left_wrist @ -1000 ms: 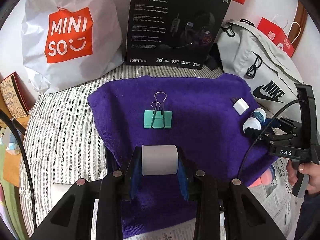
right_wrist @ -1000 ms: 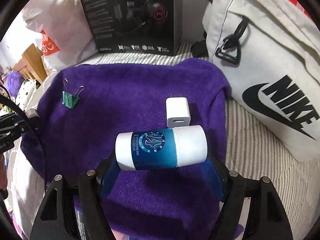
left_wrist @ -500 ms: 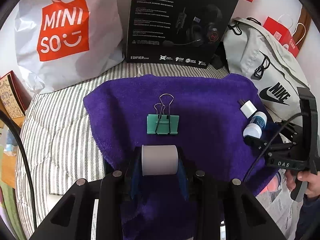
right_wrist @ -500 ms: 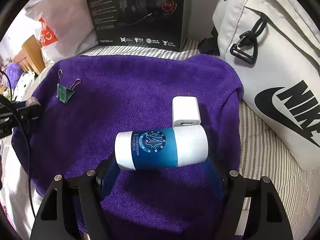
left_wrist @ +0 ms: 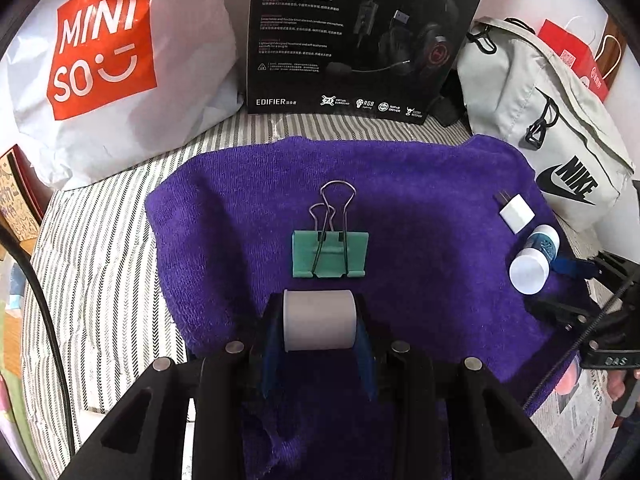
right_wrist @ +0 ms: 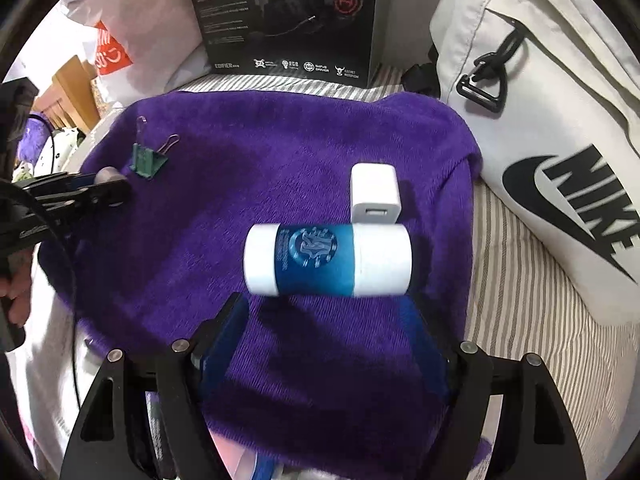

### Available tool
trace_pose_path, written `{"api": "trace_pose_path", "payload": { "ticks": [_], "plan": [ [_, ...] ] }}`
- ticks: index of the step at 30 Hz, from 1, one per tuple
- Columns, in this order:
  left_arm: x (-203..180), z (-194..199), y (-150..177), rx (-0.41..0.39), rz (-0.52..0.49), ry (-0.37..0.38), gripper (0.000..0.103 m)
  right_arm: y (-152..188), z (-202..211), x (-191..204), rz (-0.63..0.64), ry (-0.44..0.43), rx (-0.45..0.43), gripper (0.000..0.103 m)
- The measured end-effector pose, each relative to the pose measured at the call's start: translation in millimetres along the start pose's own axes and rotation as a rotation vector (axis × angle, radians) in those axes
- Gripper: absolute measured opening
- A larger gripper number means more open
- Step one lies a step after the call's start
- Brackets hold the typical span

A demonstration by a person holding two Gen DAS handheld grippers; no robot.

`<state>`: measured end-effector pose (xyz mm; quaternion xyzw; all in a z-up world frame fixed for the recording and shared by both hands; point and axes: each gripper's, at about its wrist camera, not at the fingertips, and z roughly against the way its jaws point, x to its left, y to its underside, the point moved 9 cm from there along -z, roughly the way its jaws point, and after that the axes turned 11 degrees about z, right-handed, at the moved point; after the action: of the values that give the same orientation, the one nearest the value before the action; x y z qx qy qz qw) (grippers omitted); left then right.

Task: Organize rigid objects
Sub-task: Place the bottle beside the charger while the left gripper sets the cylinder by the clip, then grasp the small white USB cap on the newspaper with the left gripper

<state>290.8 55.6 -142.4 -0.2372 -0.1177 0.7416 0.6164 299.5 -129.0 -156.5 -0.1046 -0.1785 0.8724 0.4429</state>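
Observation:
My left gripper [left_wrist: 319, 320] is shut on a small grey-white cylinder [left_wrist: 319, 319], held just above the purple towel [left_wrist: 420, 240], close in front of a green binder clip [left_wrist: 330, 254]. In the right wrist view a blue and white tube [right_wrist: 328, 259] lies on the towel [right_wrist: 280, 168] just ahead of my right gripper [right_wrist: 326, 312], whose blue fingers stand apart behind it and no longer touch it. A white charger plug [right_wrist: 375, 196] lies right behind the tube. The tube [left_wrist: 534, 258] and plug [left_wrist: 516, 213] also show at the right of the left wrist view.
A black headset box [left_wrist: 360, 36] stands behind the towel. A white Miniso bag [left_wrist: 112, 64] is at the back left and a grey Nike bag [left_wrist: 552, 128] at the right. The towel lies on a striped sheet [left_wrist: 92, 248]. Newspaper [left_wrist: 572, 420] lies at the front right.
My right gripper has opened and let go of the blue and white tube, which now lies on the towel by the plug. My left gripper has moved closer to the binder clip, still holding the cylinder.

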Motion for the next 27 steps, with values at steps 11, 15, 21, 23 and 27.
{"api": "trace_pose_path", "payload": {
  "ticks": [11, 15, 21, 23, 27],
  "plan": [
    [-4, -1, 8, 0.004, -0.012, 0.002, 0.047, 27, 24, -2, -0.055, -0.031, -0.021, 0.078],
    [-8, 1, 15, 0.020, -0.027, -0.014, 0.064, 37, 37, 2, -0.069, -0.038, -0.036, 0.078],
    [-9, 15, 29, 0.030, 0.002, -0.024, 0.064, 55, 59, 6, -0.086, -0.004, -0.056, 0.079],
    [-13, 29, 33, 0.000, -0.001, -0.023, 0.064, 65, 68, 4, -0.118, -0.011, -0.065, 0.079],
    [-28, 62, 50, -0.044, -0.012, 0.009, 0.064, 87, 79, -1, -0.186, -0.031, -0.066, 0.079]
  ]
}}
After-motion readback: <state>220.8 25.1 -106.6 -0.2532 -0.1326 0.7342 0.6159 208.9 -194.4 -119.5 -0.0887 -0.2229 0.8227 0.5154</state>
